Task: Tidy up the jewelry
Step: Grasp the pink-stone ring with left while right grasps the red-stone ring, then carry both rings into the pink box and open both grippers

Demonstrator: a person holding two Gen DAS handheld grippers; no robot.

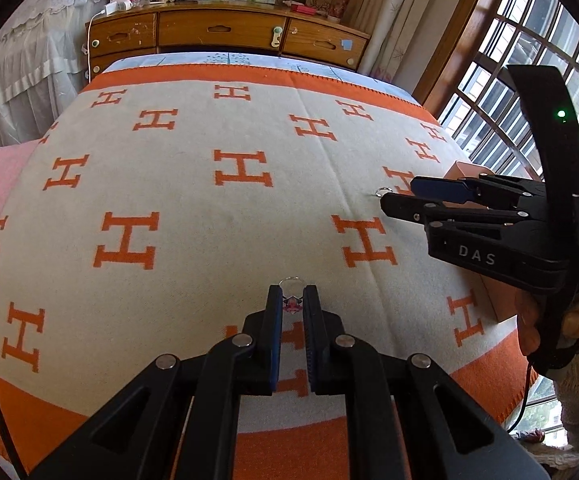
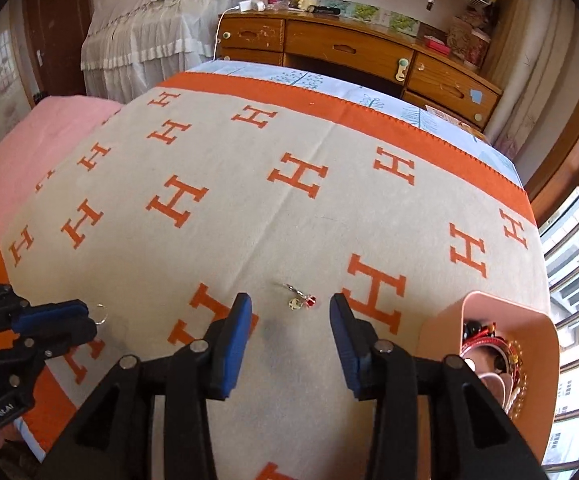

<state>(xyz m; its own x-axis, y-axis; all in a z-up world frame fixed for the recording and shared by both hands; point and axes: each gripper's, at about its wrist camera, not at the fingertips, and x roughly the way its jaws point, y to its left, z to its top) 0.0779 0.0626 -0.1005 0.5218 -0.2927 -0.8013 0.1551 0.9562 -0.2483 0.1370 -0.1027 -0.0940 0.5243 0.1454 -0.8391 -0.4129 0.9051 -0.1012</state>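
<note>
My left gripper is shut on a silver ring with a pink stone; its band sticks out past the fingertips, just above the blanket. It also shows in the right wrist view, ring at its tip. My right gripper is open and empty, its fingers straddling a small silver hoop piece with a white clover and red charm lying on the blanket. In the left wrist view that piece lies at the right gripper's tips. A pink jewelry box holding several red and beaded pieces stands at the right.
An orange and cream H-pattern blanket covers the bed. A wooden dresser with clutter stands beyond the far edge. A barred window is on the right. A pink cloth lies at the left.
</note>
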